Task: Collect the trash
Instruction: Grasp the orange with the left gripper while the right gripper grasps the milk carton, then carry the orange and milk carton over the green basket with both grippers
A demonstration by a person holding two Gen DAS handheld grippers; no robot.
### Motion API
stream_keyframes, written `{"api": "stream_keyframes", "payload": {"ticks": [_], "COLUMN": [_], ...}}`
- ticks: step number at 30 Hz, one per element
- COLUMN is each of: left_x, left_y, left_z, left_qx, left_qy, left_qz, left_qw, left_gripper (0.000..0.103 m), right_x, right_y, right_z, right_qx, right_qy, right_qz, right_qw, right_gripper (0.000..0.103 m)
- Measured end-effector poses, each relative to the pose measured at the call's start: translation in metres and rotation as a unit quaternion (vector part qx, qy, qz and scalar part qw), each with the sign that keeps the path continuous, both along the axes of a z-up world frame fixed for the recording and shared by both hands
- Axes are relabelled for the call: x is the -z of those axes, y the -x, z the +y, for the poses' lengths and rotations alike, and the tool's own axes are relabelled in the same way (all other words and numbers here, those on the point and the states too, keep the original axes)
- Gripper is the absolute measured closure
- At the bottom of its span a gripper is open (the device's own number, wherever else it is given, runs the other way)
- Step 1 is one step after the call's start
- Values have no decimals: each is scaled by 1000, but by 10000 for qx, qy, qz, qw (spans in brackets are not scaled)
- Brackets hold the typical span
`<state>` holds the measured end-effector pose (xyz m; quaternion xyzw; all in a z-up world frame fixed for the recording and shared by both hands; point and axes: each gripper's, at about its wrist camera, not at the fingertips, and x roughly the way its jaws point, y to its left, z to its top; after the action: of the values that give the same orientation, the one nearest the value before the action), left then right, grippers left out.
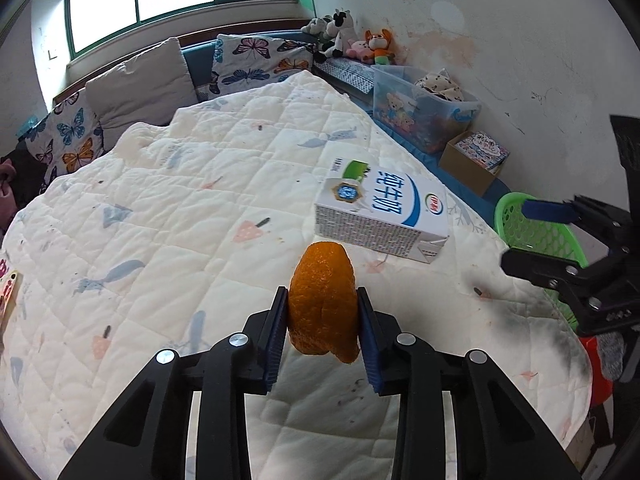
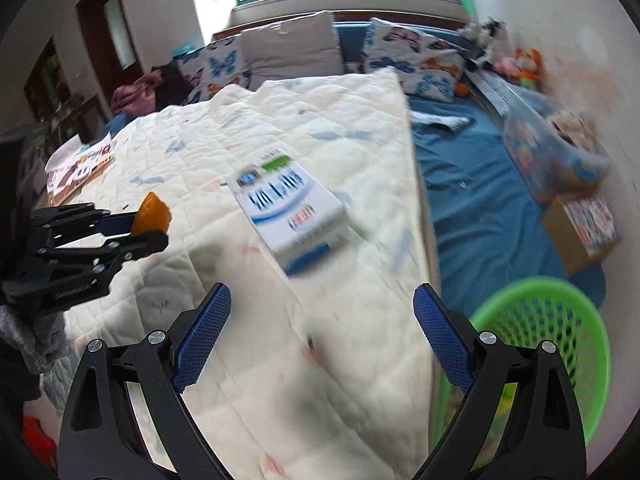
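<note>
My left gripper is shut on a piece of orange peel and holds it above the white quilt. The peel and left gripper also show at the left of the right wrist view. A white and blue milk carton lies flat on the quilt ahead and right of the peel; it also shows in the right wrist view. My right gripper is open and empty over the quilt's near edge; it shows in the left wrist view. A green mesh basket stands on the floor at the right, also in the left wrist view.
Butterfly pillows and a grey cushion line the head of the bed. A clear storage bin and a cardboard box stand by the right wall. Printed cards lie at the quilt's left edge.
</note>
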<state>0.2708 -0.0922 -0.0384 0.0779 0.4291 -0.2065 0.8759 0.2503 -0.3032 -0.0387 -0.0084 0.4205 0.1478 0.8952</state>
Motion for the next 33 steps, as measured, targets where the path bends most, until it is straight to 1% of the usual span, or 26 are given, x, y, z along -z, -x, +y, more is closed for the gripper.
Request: {"api": "stream_keyframes", "payload": {"ticks": [9, 12, 15, 20, 21, 24, 26, 28, 33], "left_x": [-3, -1, 0, 4, 4, 7, 8, 8, 7], "left_y": [-3, -3, -3, -7, -8, -9, -9, -9, -7], "left_z": [25, 29, 33, 37, 37, 37, 36, 36, 34], "left_qx": [-160, -196, -219, -245, -247, -252, -251, -251, -247], "left_qy": [102, 133, 145, 182, 180, 188, 181, 186, 203], "left_qz": [57, 87, 115, 159, 164, 196, 208, 213, 210], "left_qw": [9998, 9997, 9996, 9994, 9994, 9993, 9993, 9993, 9993], "left_gripper": [71, 71, 71, 71, 71, 71, 71, 71, 72], "right_x": [2, 8, 16, 29, 33, 40, 40, 38, 32], "right_y": [-55, -71, -86, -98, -100, -102, -101, -100, -87], "right_z": [42, 51, 61, 73, 76, 78, 79, 76, 73], "right_qx": [-770, -988, -1227, -1491, -1549, -1598, -1537, -1475, -1302], "right_qy": [480, 535, 774, 1090, 1134, 1139, 1147, 1066, 1054], "right_qz": [101, 239, 318, 391, 442, 511, 452, 431, 347], "right_qw": [9958, 9934, 9889, 9820, 9804, 9792, 9804, 9824, 9853], "right_gripper": [12, 12, 12, 13, 16, 24, 27, 28, 28]}}
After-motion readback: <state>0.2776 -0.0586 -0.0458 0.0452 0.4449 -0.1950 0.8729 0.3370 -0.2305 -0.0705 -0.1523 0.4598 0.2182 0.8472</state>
